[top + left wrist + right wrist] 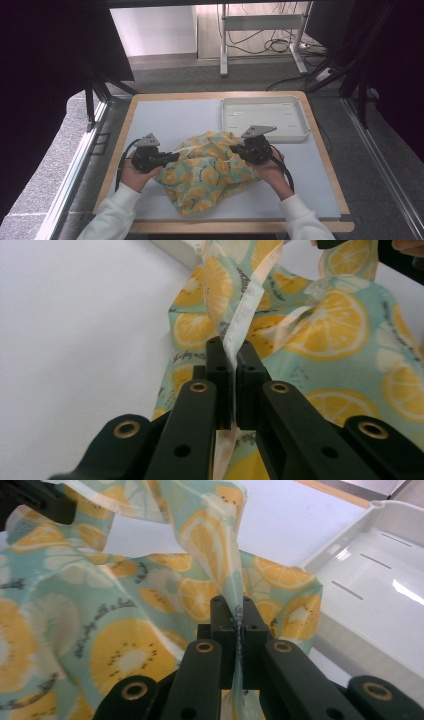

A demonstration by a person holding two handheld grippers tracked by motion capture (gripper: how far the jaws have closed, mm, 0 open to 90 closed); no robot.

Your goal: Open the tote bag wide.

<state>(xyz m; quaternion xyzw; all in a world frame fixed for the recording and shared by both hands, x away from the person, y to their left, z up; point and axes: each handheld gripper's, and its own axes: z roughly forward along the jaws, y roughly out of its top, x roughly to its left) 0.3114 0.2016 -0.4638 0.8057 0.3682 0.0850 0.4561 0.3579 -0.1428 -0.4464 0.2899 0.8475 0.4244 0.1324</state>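
Table [165,120] was a pale flat sheet on a wooden frame; a shallow white plastic tray [263,118] sat at its far right, probably where the cloth was headed. The cloth [207,170], thin fabric printed with orange slices on mint, lay rumpled at centre front. I had the left gripper [232,352] clamped on its stitched hem and the right gripper [234,607] pinching another edge, presumably to spread it.

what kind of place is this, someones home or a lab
Most likely a lab or recording workspace, not a home: a wood-edged table under a fixed camera, metal frame rails along its sides, and loose cables on the floor beneath a bench behind.
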